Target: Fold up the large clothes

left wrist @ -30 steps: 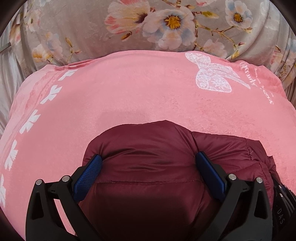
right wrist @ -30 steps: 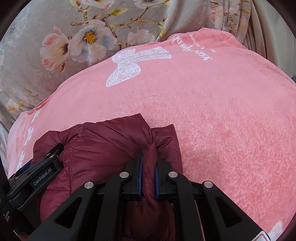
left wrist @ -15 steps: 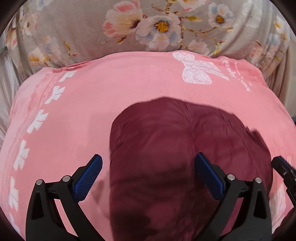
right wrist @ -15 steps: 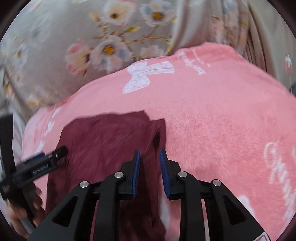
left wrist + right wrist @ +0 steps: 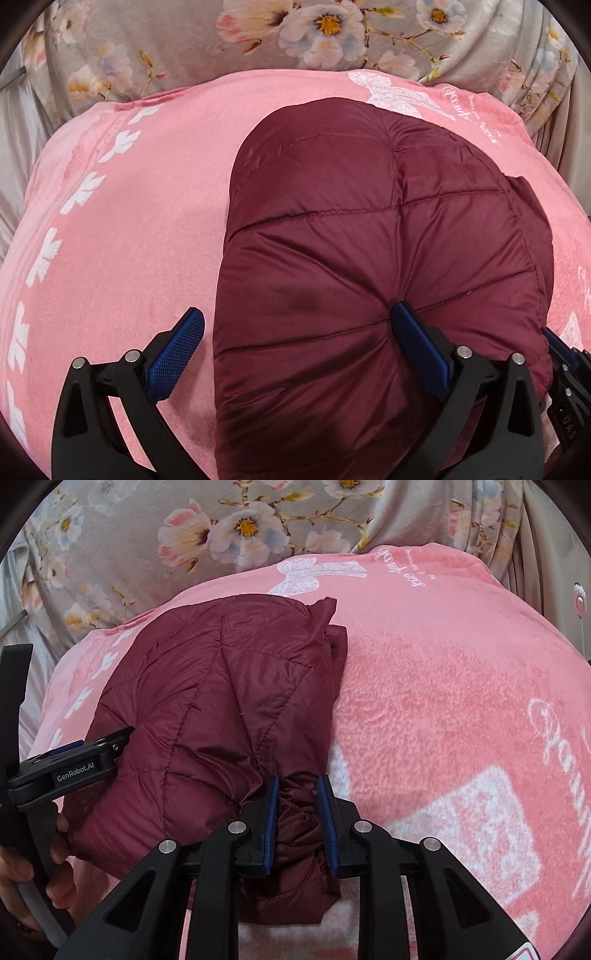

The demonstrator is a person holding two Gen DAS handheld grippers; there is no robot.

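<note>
A pink fleece blanket point(image 5: 122, 258) printed with white butterflies and lettering is spread wide, and behind it a grey floral fabric point(image 5: 177, 40) is seen hanging in folds. On the blanket a maroon quilted puffer jacket point(image 5: 369, 240) is laid in a compact, padded bundle, reaching toward the far butterfly print. Both grippers are pointed forward and steeply downward over the near end of the jacket. The left gripper point(image 5: 295, 339) is held with its jaws spread wide apart: the right blue pad is pressed into a crease of the quilting, while the left pad stands clear of the jacket's edge above bare blanket, so nothing is clamped. In the right wrist view the same tool is seen from the side at the left edge, lying against the jacket's flank, with a person's hand point(image 5: 22, 878) wrapped around its handle. The right gripper point(image 5: 297, 823) is set at the jacket's near right corner, its jaws only narrowly parted after having just been opening; a gathered wad of the maroon fabric lies between the blue pads and fills the gap from pad to pad, and the rest of the jacket fans out ahead and to the left of them.
</note>
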